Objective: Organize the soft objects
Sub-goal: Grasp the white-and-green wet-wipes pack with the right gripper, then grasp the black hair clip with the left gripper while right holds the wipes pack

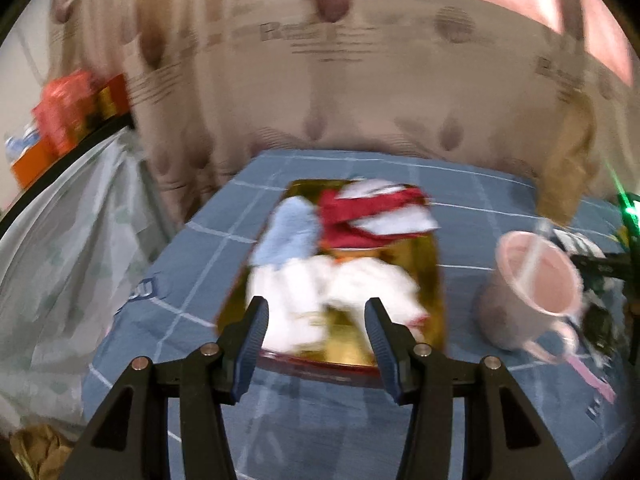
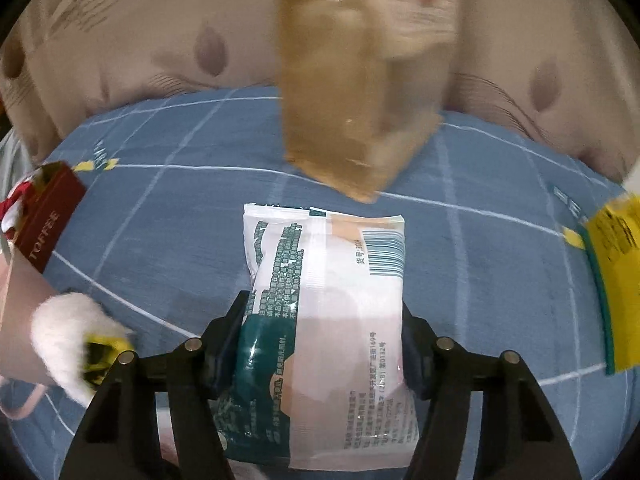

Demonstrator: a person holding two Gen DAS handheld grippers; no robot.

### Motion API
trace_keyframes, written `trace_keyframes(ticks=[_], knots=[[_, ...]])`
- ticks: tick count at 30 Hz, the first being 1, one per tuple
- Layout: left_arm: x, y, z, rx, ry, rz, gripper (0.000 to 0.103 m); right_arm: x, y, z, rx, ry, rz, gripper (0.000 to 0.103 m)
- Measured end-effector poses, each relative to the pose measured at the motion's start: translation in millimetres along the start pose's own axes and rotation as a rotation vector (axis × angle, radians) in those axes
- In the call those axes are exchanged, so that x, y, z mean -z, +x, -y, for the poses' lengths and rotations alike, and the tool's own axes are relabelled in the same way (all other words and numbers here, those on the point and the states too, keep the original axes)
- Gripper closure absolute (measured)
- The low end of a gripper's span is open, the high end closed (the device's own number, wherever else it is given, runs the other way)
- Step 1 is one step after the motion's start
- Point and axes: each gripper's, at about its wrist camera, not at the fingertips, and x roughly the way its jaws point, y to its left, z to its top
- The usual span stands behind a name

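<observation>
R tool (image 2: 322, 320) grips packet (image 2: 326, 304) w/ slick film, could slip; L tool (image 1: 316, 320) wide over tin (image 1: 434, 280).

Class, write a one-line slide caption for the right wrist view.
Right gripper clamps a white-and-teal packet over a blue checked cloth, brown bag behind.

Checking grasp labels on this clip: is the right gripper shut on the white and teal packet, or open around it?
Shut on it: the right gripper has both fingers pressed against the packet's sides.
</observation>
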Motion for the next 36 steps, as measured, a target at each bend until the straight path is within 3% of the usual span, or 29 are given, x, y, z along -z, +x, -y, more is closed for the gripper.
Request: trace_keyframes(ticks=[2,5,10,14,20,26,36], knots=[[-4,-9,19,0.054,0.044,0.008,0.052,6,-5,15,0.027,0.017,0.007,0.042],[-9,-21,49,0.137,0.108,0.019,0.043,21,-16,38,0.062,0.045,0.015,0.042],[-11,-41,109,0.296,0.230,0.024,0.043,45,-33,62,0.106,0.057,0.028,0.042],[-7,-42,162,0.411,0.320,-0.016,0.042,61,-43,73,0.110,0.072,0.042,0.042],[4,-27,235,0.517,0.428,-0.102,0.042,71,-46,73,0.118,0.072,0.072,0.041],[6,-6,273,0.571,0.456,-0.190,0.042,72,-44,74,0.099,0.087,0.071,0.039],[12,38,302,0.533,0.436,-0.299,0.042,72,-44,74,0.084,0.093,0.066,0.037]])
